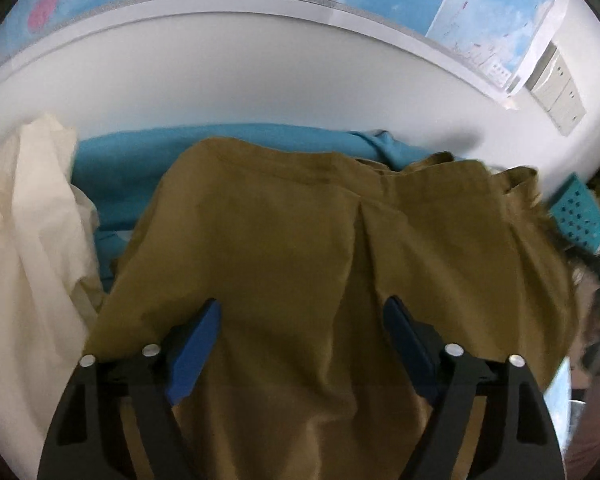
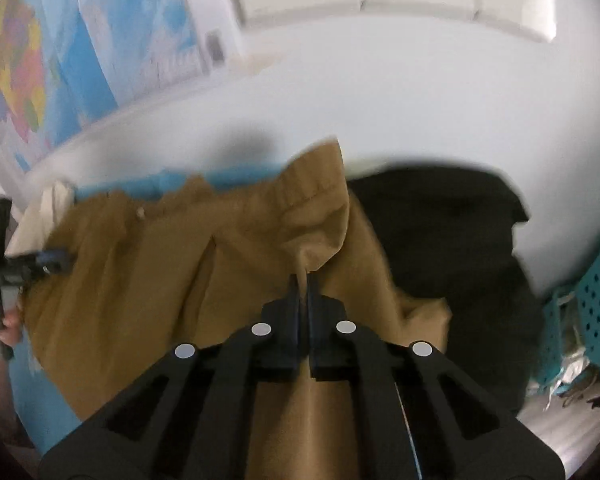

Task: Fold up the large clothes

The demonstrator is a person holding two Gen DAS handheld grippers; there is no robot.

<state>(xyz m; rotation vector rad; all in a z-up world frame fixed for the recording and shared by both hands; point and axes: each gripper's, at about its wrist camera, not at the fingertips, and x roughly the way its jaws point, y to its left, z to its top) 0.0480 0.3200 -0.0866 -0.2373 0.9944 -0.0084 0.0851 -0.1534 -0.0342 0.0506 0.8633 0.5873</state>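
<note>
A large brown garment (image 1: pixel 300 248) lies spread over a blue cloth (image 1: pixel 139 168) and fills the middle of the left wrist view. My left gripper (image 1: pixel 302 316) is open just above it, its blue pads (image 1: pixel 195 344) wide apart with only brown cloth between them. In the right wrist view the same brown garment (image 2: pixel 159 264) is bunched and lifted. My right gripper (image 2: pixel 303 280) is shut on a fold of it near the banded edge (image 2: pixel 320 196). The left gripper (image 2: pixel 39 260) shows at the far left of that view.
A cream garment (image 1: pixel 27 240) lies heaped at the left. A black garment (image 2: pixel 452 248) lies right of the brown one. A teal perforated basket (image 2: pixel 596 312) stands at the right, also in the left wrist view (image 1: pixel 576 212). A white wall (image 1: pixel 219 80) with maps (image 2: pixel 19 80) is behind.
</note>
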